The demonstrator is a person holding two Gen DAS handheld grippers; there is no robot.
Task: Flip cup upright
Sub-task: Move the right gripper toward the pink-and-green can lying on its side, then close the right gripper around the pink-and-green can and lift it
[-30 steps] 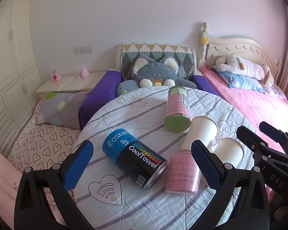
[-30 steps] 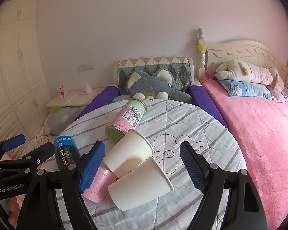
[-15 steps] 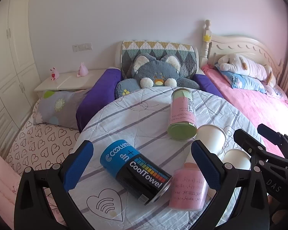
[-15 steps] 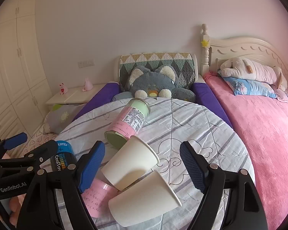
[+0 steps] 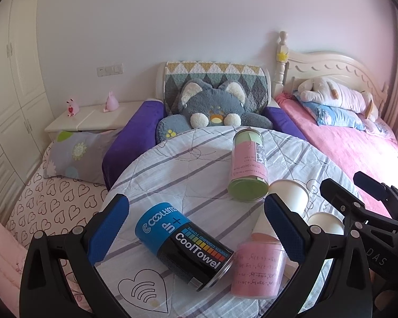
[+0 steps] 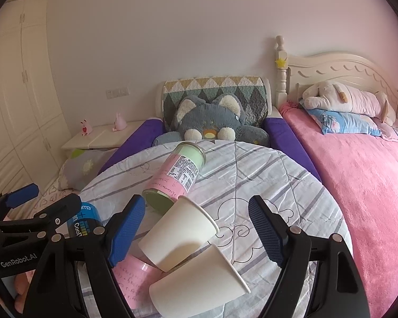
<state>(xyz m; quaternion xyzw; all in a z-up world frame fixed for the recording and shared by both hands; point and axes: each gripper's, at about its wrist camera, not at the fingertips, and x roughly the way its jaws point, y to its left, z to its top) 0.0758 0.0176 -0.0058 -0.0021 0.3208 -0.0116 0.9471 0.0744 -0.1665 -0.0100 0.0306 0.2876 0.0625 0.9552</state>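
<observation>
Two white paper cups lie on their sides on the round striped table (image 6: 265, 175). The far cup (image 6: 180, 232) rests against a green-and-pink canister (image 6: 177, 176); the near cup (image 6: 199, 282) lies at the table's front. Both show in the left wrist view, the far cup (image 5: 291, 194) and the near cup (image 5: 325, 224). My right gripper (image 6: 196, 230) is open and empty, its jaws either side of the far cup, above it. My left gripper (image 5: 196, 228) is open and empty above a blue-and-black CoolTowel can (image 5: 183, 246).
A pink cup-like container (image 5: 257, 267) lies beside the can, touching the paper cups. Behind the table are a grey cat plush (image 5: 212, 108), purple cushions and a nightstand (image 5: 92, 118). A pink bed (image 6: 358, 175) runs along the right.
Both grippers have pulled back and lifted a little, so the table objects sit lower in both views. Both stay open. Cups and cans have not moved.
</observation>
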